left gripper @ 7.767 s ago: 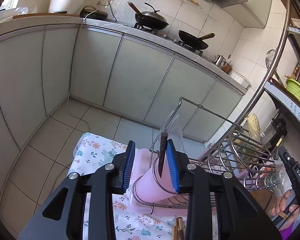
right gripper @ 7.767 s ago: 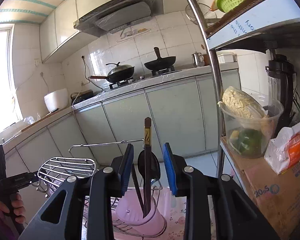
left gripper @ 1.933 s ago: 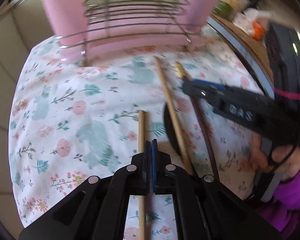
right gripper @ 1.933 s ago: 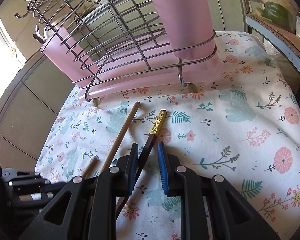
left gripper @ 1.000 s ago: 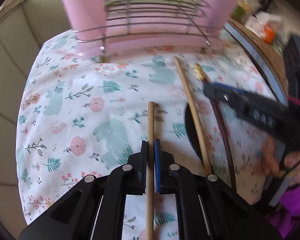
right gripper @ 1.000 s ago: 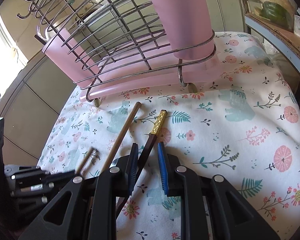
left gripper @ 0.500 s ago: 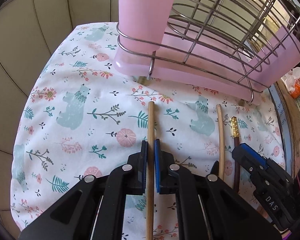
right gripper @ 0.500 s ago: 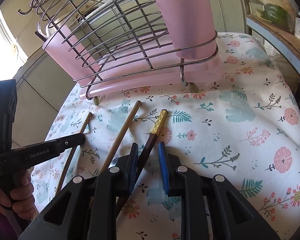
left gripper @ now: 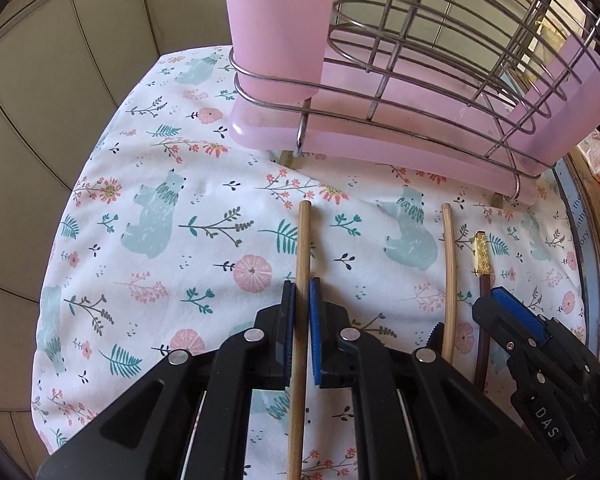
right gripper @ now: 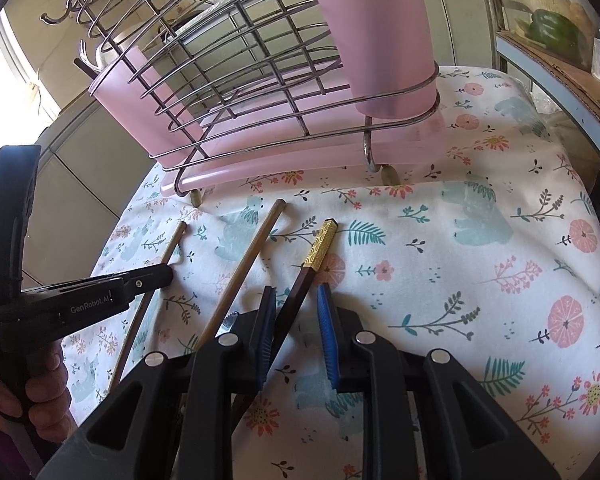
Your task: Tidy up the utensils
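The left gripper [left gripper: 301, 292] clamps a wooden chopstick [left gripper: 302, 248], while the right gripper [right gripper: 296, 304] stands open astride a dark gold-tipped chopstick [right gripper: 314, 256] on the floral cloth [right gripper: 480, 248].

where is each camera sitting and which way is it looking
Left wrist: on the left gripper, looking down its fingers at a wooden stick between the pads; the right gripper shows too.
Right wrist: on the right gripper, astride the dark chopstick; a hand shows.
Shared: rack, cloth.
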`<state>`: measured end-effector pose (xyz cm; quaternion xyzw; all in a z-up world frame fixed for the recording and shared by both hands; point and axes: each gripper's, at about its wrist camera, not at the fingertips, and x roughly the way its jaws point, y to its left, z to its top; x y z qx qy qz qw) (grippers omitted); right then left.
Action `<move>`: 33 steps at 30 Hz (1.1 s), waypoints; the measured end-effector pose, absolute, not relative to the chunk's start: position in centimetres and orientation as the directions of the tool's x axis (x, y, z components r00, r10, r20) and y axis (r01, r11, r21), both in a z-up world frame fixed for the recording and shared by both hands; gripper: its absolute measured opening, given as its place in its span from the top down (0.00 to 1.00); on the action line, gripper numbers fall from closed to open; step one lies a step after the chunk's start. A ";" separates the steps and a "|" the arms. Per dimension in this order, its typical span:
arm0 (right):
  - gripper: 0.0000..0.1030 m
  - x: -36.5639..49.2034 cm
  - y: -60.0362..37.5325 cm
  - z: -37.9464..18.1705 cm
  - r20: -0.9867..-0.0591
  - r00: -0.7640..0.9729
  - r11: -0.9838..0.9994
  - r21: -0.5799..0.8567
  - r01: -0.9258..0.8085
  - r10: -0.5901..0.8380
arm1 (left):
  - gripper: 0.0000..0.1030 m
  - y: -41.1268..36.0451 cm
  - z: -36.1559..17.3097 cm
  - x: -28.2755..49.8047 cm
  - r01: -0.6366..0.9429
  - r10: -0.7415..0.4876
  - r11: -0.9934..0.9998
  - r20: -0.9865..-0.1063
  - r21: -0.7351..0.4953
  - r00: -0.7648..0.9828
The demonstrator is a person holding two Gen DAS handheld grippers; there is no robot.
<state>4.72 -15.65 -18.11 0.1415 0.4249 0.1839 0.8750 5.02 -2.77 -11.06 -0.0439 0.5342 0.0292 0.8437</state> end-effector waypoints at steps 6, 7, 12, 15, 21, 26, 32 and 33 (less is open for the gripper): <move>0.79 4.8 -15.3 -18.1 -0.694 0.573 0.895 0.401 -0.196 0.437 | 0.93 -2.4 -11.2 6.0 -0.044 -0.015 0.998 -0.914 -0.036 0.407; 0.79 4.8 -15.2 -18.1 -0.695 0.572 0.895 0.401 -0.195 0.436 | 0.93 -2.4 -11.2 6.2 -0.025 -0.023 0.999 -0.916 -0.036 0.402; 0.77 5.0 -15.3 -18.2 -0.698 0.562 0.891 0.413 -0.191 0.444 | 0.92 -2.2 -11.4 6.7 0.034 -0.056 0.998 -0.919 -0.047 0.390; 0.76 5.8 -16.2 -18.3 -0.696 0.513 0.855 0.487 -0.179 0.503 | 0.91 -2.0 -11.5 6.6 0.050 -0.071 0.997 -0.919 -0.056 0.389; 0.74 8.3 -19.4 -18.5 -0.702 0.369 0.755 0.656 0.001 0.609 | 0.89 -1.2 -11.7 6.9 0.096 -0.123 0.991 -0.920 -0.094 0.371; 0.75 8.9 -19.0 -17.4 -0.740 0.363 0.790 0.613 0.018 0.566 | 0.89 -0.1 -11.6 8.1 0.083 -0.180 0.983 -0.933 -0.162 0.313; 0.79 10.0 -15.7 -17.2 -0.819 0.310 0.865 0.501 -0.026 0.483 | 0.89 0.6 -11.6 9.5 0.090 -0.204 0.978 -0.945 -0.187 0.255; 0.80 10.2 -15.1 -17.4 -0.839 0.300 0.883 0.467 -0.031 0.454 | 0.89 0.6 -11.6 9.6 0.096 -0.203 0.978 -0.947 -0.185 0.247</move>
